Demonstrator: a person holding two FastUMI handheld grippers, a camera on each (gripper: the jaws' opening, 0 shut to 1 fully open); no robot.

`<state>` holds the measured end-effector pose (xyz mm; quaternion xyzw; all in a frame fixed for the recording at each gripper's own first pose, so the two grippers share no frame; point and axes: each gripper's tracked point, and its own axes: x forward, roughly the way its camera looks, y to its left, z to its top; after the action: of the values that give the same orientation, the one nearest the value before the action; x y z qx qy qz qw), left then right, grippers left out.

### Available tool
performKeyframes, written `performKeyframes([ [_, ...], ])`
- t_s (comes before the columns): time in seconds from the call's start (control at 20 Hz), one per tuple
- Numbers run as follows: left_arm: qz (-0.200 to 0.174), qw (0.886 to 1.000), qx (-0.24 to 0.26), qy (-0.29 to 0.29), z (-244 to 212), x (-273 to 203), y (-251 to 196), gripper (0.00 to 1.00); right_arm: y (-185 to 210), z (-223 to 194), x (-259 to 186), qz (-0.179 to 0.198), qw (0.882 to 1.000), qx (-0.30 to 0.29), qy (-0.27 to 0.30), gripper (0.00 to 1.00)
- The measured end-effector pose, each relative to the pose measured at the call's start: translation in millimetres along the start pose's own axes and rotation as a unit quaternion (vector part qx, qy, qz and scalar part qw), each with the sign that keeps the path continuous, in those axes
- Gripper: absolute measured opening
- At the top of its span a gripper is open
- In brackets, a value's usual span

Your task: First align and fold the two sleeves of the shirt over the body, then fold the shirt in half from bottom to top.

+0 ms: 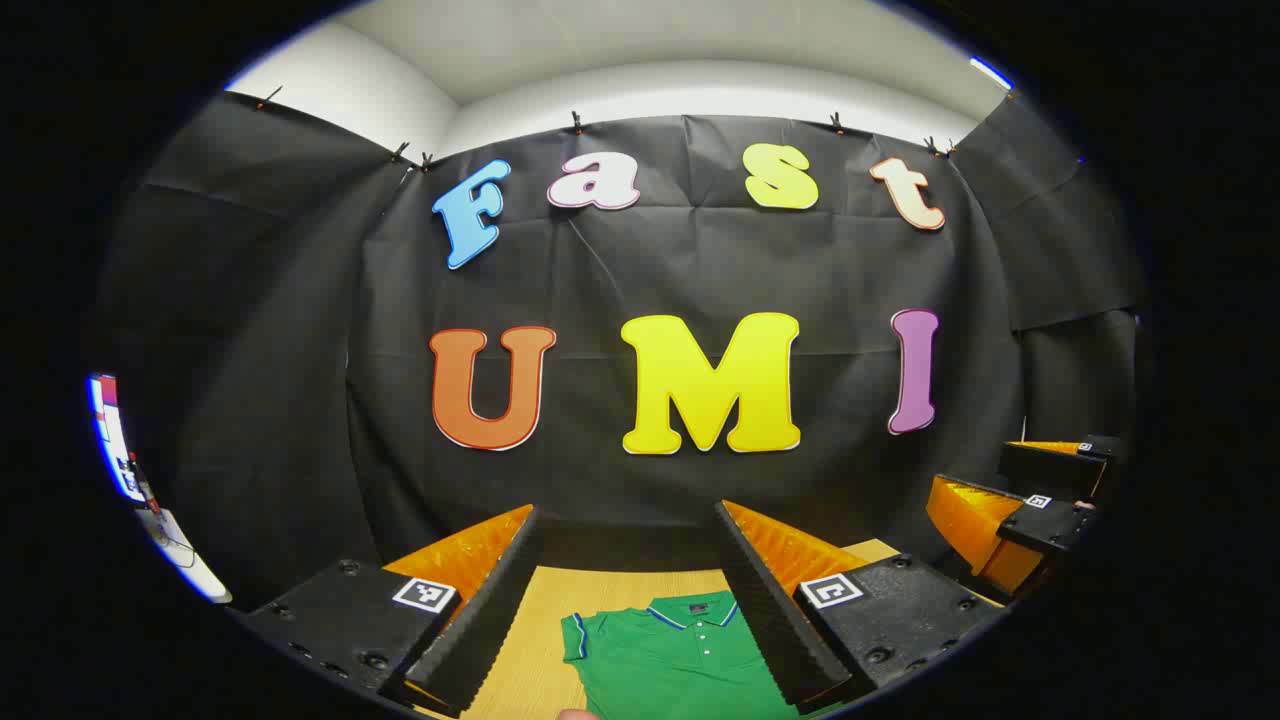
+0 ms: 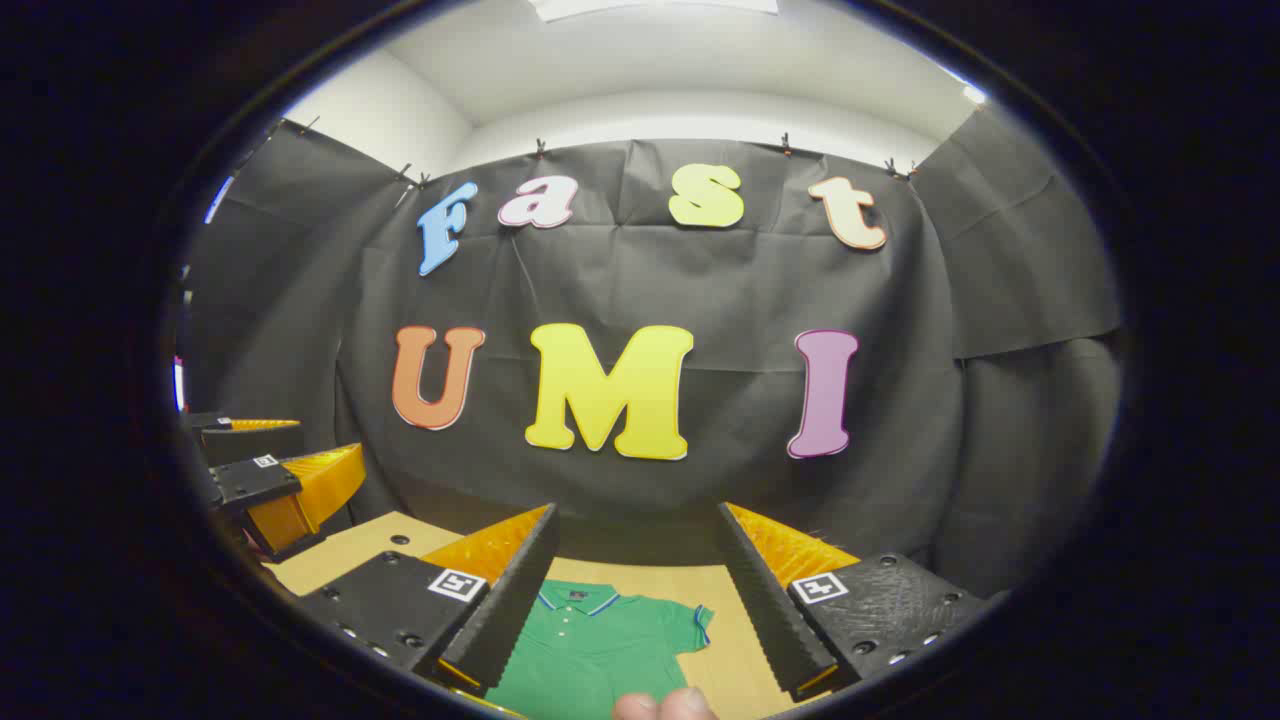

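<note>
A green polo shirt (image 1: 665, 655) with a blue-and-white trimmed collar lies flat on the wooden table (image 1: 545, 620), collar toward the far wall. In the left gripper view my left gripper (image 1: 630, 530) is open, held above the table with the shirt's left sleeve and collar showing between its fingers. In the right gripper view the shirt (image 2: 600, 650) appears with its right sleeve spread out. My right gripper (image 2: 640, 530) is open above it, holding nothing. Each gripper appears off to the side in the other's view: the right gripper (image 1: 1010, 500) and the left gripper (image 2: 290, 470), both open.
The black cloth wall stands close behind the table's far edge (image 2: 640, 565). Bare wood (image 2: 735, 650) shows to the right of the shirt's sleeve. A fingertip (image 2: 665, 705) shows at the bottom rim of the right gripper view.
</note>
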<state>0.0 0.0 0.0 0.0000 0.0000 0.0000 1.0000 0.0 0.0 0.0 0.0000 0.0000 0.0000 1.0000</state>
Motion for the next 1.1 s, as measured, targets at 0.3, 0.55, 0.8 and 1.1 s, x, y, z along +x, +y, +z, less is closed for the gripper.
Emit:
performKeyframes([
  [0.3, -0.009, 1.0, -0.009, 0.003, -2.3, 15.0, -8.6, 1.0, -4.8, 3.7, 15.4, -0.005, 1.0, 0.004, -0.004, 0.95],
  [0.55, -0.015, 1.0, -0.012, 0.005, -5.5, 22.7, -17.4, 1.0, -12.7, 0.7, 23.5, -0.012, 1.0, 0.004, 0.0, 0.95],
  [0.8, -0.016, 1.0, -0.013, 0.01, -10.6, 30.4, -20.1, 1.0, -21.4, -5.7, 30.5, -0.02, 1.0, 0.009, 0.005, 0.95],
  [1.1, -0.009, 1.0, -0.014, 0.012, -13.8, 37.7, -18.2, 1.0, -26.4, -12.0, 42.0, -0.025, 1.0, 0.007, 0.014, 0.96],
])
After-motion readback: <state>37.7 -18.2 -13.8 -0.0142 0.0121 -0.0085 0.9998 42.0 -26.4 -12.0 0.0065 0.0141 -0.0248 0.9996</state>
